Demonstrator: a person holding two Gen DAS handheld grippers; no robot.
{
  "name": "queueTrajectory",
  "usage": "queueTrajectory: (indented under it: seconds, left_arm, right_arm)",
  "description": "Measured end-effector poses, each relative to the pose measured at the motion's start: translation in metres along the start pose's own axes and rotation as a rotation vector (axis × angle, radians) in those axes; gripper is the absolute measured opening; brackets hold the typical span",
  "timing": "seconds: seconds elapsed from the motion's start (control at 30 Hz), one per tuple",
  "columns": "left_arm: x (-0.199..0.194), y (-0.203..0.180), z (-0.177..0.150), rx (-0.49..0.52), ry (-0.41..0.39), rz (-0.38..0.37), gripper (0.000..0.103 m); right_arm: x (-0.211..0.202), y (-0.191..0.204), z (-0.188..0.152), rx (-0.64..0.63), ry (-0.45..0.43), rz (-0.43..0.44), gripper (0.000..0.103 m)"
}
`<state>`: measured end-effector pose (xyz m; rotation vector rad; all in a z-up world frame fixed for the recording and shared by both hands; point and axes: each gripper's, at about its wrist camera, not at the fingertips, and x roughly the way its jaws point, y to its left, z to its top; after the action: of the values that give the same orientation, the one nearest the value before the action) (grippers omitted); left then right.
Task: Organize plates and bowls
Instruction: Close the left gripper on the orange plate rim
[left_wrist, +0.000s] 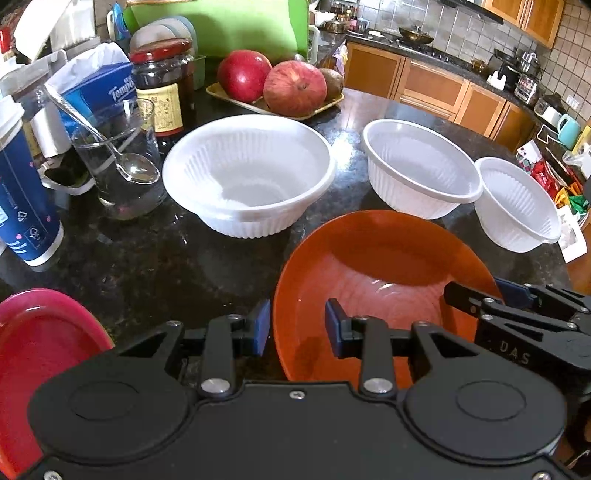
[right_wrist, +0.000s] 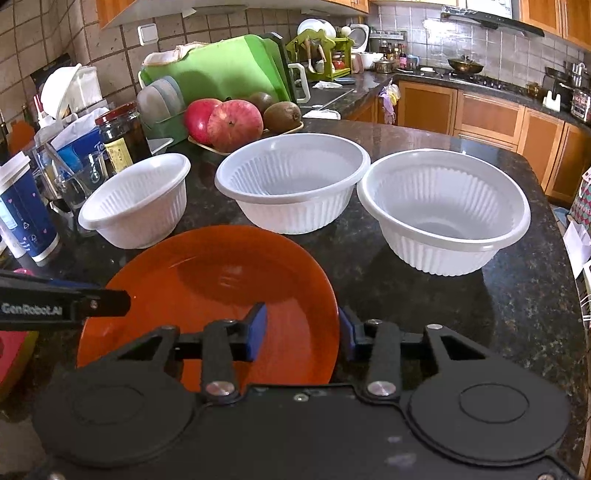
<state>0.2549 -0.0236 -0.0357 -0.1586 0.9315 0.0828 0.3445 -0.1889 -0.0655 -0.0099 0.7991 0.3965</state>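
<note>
Three white bowls (right_wrist: 136, 201) (right_wrist: 293, 182) (right_wrist: 443, 210) are set in a row on the dark counter (right_wrist: 517, 295), behind one orange plate (right_wrist: 207, 295). The plate's rim is straddled by the left gripper (left_wrist: 297, 326) and the right gripper (right_wrist: 301, 332), each with jaws partly open and not pressed on it. One red plate (left_wrist: 40, 339) is seen at the left.

Left wrist: low over the dark counter (left_wrist: 147, 258), angled down, close on the orange plate (left_wrist: 376, 258) from its left edge.
Right wrist: same downward tilt, near the plate's right rim.
Shared: plate, three white bowls (right_wrist: 295, 184), fruit tray (left_wrist: 236, 98).
</note>
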Motion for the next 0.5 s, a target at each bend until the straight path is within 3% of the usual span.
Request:
queueTrajectory:
  seconds: [0.5]
  left_arm:
    - [0.0073,-0.0016,-0.0011,-0.006,0.018,0.011,0.04]
  right_arm:
    - [-0.0005,0.0038,-0.002,-0.025,-0.014,-0.018,0.044]
